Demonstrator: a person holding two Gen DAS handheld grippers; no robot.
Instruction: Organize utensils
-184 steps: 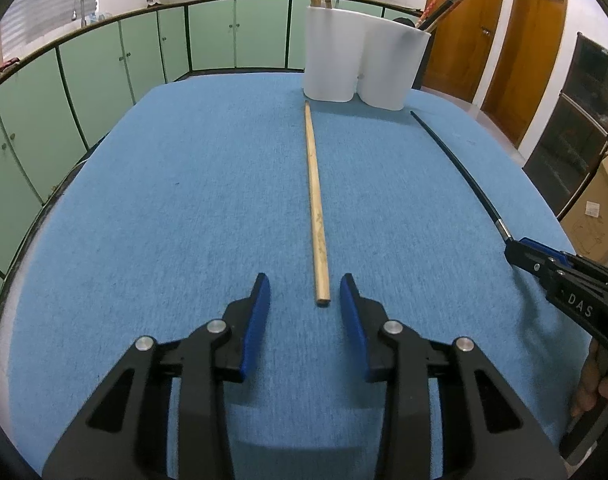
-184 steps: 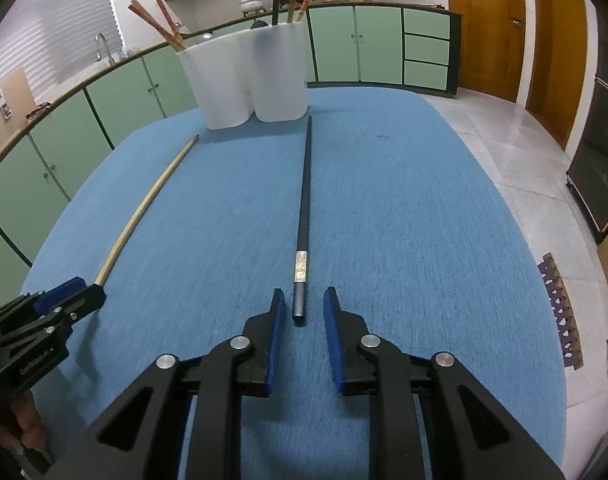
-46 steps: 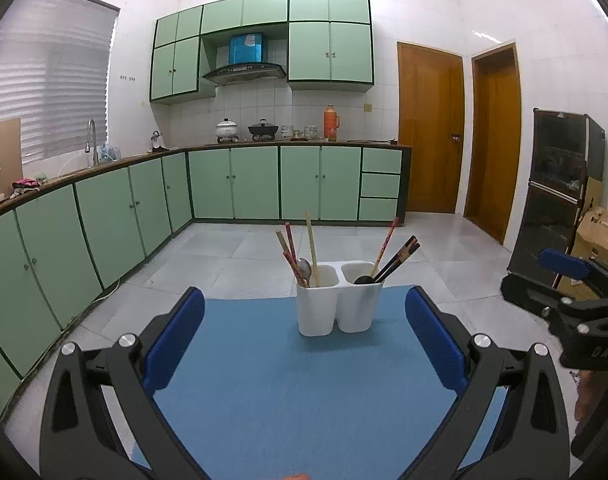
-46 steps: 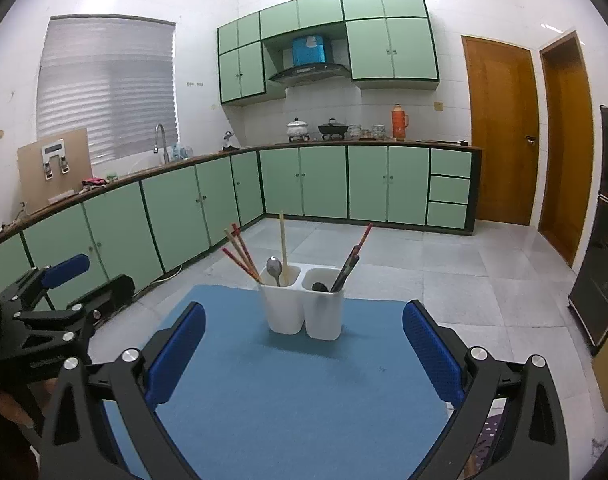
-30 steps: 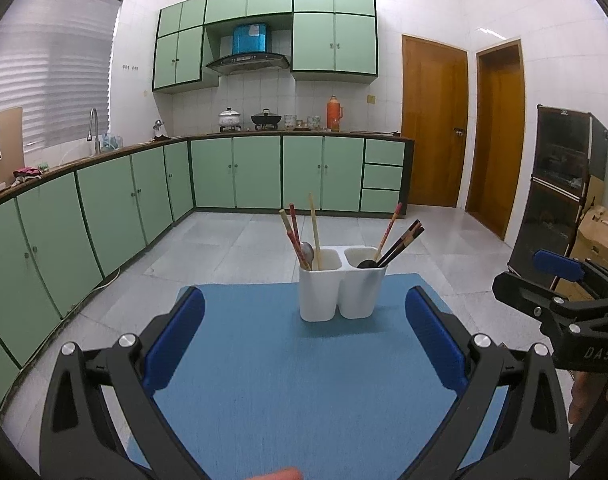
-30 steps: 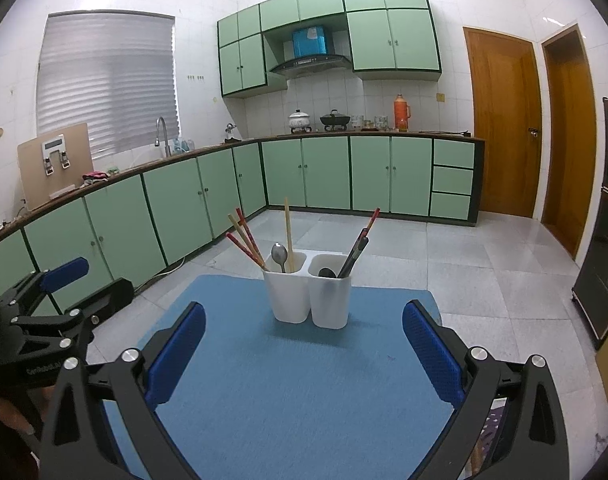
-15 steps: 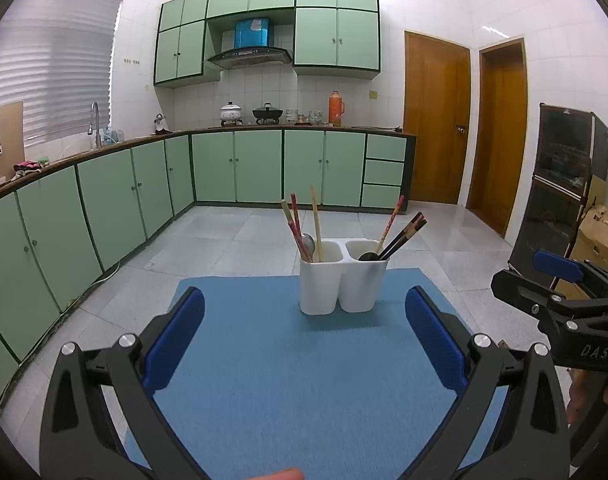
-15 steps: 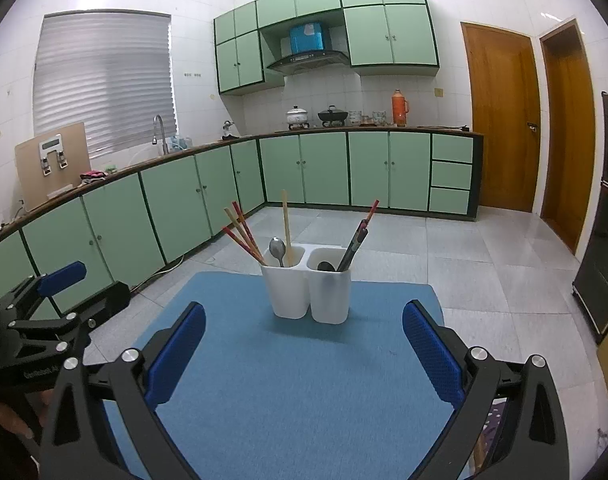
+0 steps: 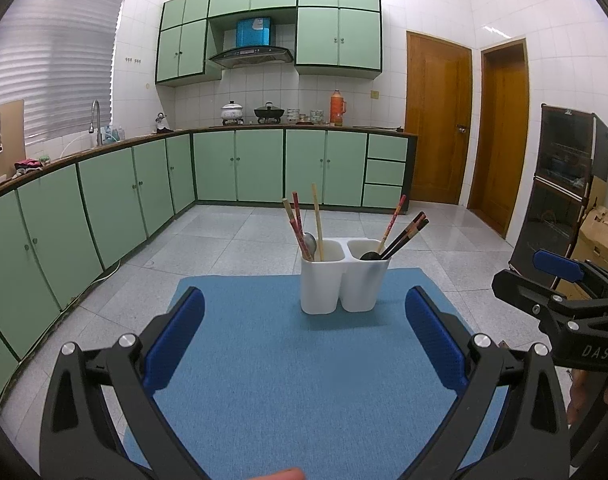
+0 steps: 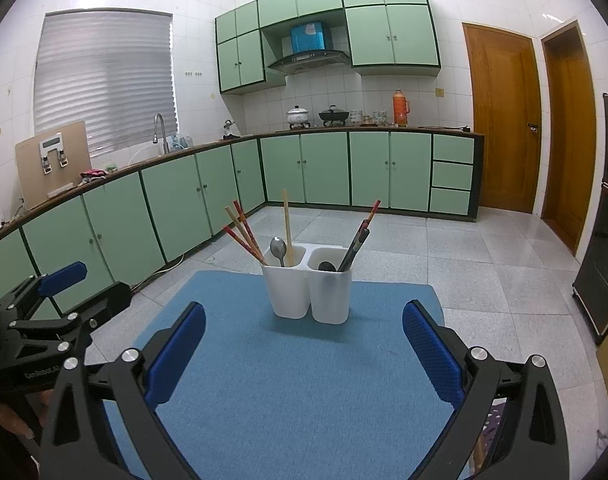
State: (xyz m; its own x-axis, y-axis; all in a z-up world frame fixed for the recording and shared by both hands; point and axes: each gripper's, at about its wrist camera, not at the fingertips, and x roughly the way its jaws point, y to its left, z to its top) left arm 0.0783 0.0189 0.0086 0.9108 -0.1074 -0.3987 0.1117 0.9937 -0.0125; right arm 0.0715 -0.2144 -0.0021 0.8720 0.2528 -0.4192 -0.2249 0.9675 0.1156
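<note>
Both grippers hang above the blue mat [image 9: 288, 380], each pointed at the white holder [image 9: 343, 280]. The left gripper [image 9: 304, 344] has its blue-padded jaws spread wide apart, with nothing between them. The right gripper [image 10: 304, 344] is the same: jaws wide apart, holding nothing. From the left wrist view, the right gripper sits out at 3 o'clock, well clear of the holder.

The holder stands upright at 12 o'clock at the far end of the mat, a twin-cup piece with two compartments side by side. In the right wrist view, the left compartment carries a pale wooden chopstick [image 10: 286, 232] standing nearly upright, red chopsticks [image 10: 244, 236] fanning out towards 11 o'clock, and a metal spoon [image 10: 278, 249] bowl-up. The right compartment holds dark chopsticks [image 10: 355, 248] leaning towards 1 o'clock and a dark ladle head [image 10: 327, 267] resting at the rim.

Behind it all, green cabinets [image 10: 343, 168] run along the wall, with wooden doors [image 10: 499, 120] at 2 o'clock.
</note>
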